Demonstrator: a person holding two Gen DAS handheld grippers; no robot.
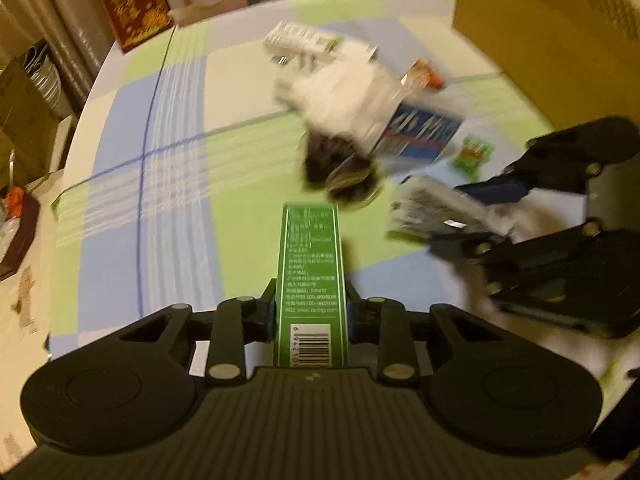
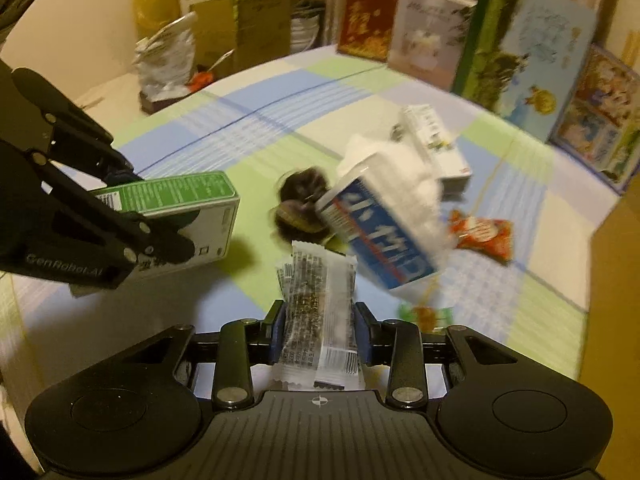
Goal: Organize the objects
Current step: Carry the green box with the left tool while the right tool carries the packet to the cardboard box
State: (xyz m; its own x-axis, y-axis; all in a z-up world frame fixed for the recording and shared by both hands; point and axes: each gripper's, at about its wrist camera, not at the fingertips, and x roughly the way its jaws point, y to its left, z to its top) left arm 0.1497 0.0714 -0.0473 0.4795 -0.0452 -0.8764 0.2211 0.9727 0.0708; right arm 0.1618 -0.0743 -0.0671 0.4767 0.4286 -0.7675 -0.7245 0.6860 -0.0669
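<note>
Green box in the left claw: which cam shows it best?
Right wrist view. It shows the green box from the side, with its green top and white face, and the left claw shut on one end. The left wrist view gives only the narrow green face with the barcode, seen end-on between its own pads.

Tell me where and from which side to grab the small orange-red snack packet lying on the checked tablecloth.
Both grippers are full now. Once one is free, take the small orange-red snack packet probably from above, pinching across its narrower width near the middle. It lies flat on the checked tablecloth, so a side approach finds little edge. Come from its open right side; the blue-and-white tissue box crowds its left.
</note>
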